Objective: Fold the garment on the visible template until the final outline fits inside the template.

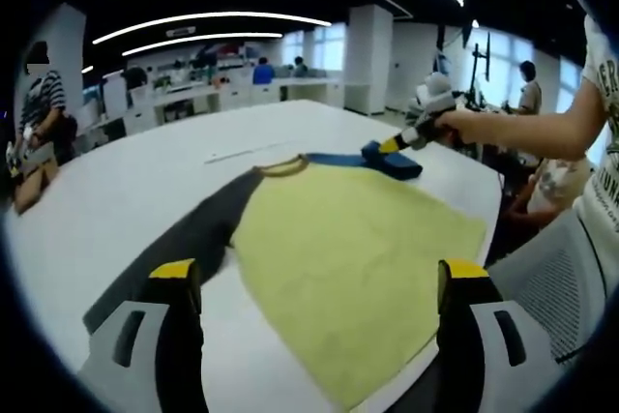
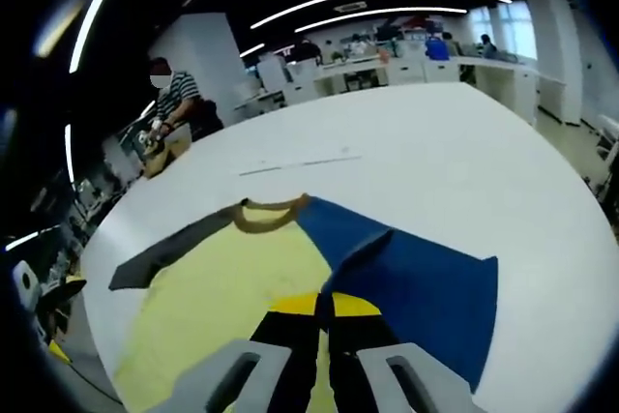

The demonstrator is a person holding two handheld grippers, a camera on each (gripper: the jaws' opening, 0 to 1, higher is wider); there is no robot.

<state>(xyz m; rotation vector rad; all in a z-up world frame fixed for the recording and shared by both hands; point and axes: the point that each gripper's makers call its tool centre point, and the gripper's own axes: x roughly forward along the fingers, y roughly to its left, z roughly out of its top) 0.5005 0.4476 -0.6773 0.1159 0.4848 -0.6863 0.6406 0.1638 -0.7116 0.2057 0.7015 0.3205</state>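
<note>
**A:** Nearest you in the left gripper view, your left gripper [image 1: 319,282] hangs with its jaws spread wide and nothing between them, just over the near hem of the garment [image 1: 353,239]. What does that tell you about progress?

**B:** That the folding has barely begun. The yellow body panel lies flat and fully spread on the white surface [image 1: 145,176]; the grey sleeve [image 1: 184,244] stretches out to one side, unfolded.

**A:** And your right gripper [image 2: 324,307]?

**B:** In the right gripper view its jaws are drawn together on the blue sleeve [image 2: 416,287], whose cloth looks bunched and lifted at the pinch. In the left gripper view you see it farther off, past the collar [image 1: 282,165], at the sleeve's end. This reads as the first fold, the sleeve about to be carried in over the body.

**A:** What is left?

**B:** Apparently this sleeve, the grey sleeve, then the body. A thin pale line [image 2: 300,163] on the surface beyond the collar may be a template edge; you cannot tell.

**A:** Containers?

**B:** None can be made out on the surface. The desks beyond are too small to read.
</note>
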